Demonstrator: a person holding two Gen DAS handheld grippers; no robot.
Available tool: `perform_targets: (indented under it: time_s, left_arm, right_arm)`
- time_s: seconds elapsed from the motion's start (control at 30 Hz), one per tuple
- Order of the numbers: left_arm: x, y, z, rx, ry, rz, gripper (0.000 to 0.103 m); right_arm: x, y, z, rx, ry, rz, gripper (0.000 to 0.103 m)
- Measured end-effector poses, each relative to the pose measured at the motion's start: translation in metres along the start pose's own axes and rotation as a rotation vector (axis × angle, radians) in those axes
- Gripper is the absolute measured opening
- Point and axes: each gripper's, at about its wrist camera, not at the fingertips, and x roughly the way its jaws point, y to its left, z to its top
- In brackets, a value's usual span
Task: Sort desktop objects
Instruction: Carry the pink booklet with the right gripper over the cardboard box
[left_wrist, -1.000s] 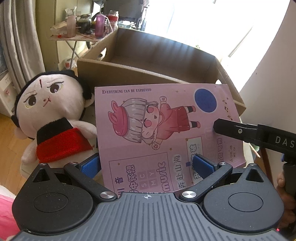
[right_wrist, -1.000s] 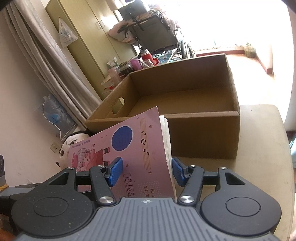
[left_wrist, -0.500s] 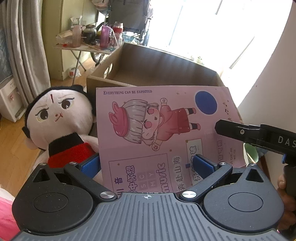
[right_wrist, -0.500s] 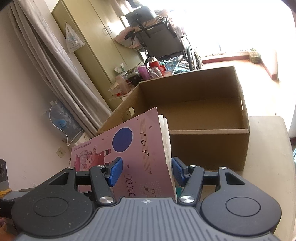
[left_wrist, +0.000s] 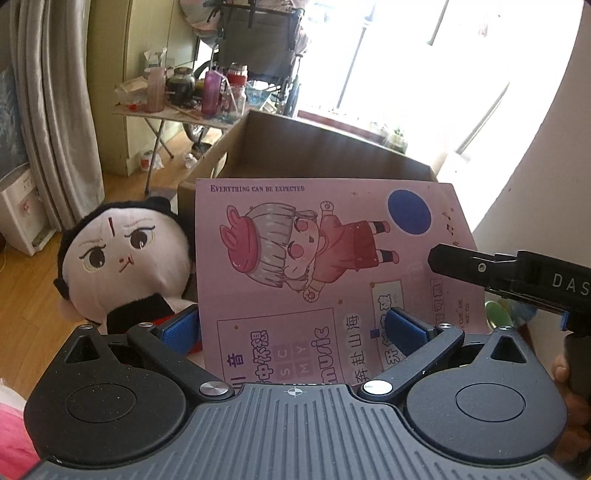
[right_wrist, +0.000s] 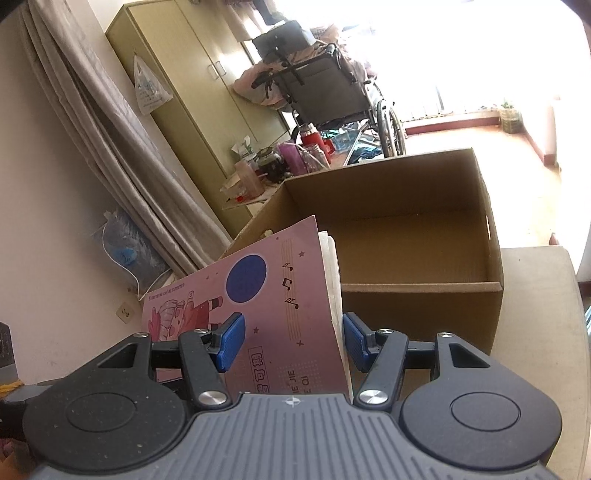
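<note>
Since a second ago the pink booklet (left_wrist: 325, 266) has risen with both grippers: in the left wrist view the plush doll (left_wrist: 122, 258) now sits lower beside it, at 9 o'clock, and more of the room shows above the cardboard box (right_wrist: 417, 295). You hold the booklet tilted up off the tabletop (right_wrist: 535, 332), its top edge just short of the box's near wall at 12 o'clock.

The left gripper (left_wrist: 295, 328) has its jaws about half spread, pinching the booklet's lower edge across its width. The right gripper (right_wrist: 291, 338) has the page-edge side between its jaws, left pad on the cover; whether the right pad presses the pages I cannot tell.

Expect the booklet to be light, thin and floppy, with a smooth cover that may slide. Two holds near adjacent edges should keep it flat; avoid squeezing hard enough to buckle it.
</note>
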Motion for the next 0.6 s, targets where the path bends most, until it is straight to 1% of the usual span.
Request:
perform_targets:
  time_s: [0.6]
  left_arm:
    - [-0.001,-0.003,0.017,0.004,-0.038,-0.006,0.103]
  right_arm:
    - [-0.004,0.005,0.012,0.003,-0.028,-0.014,0.062]
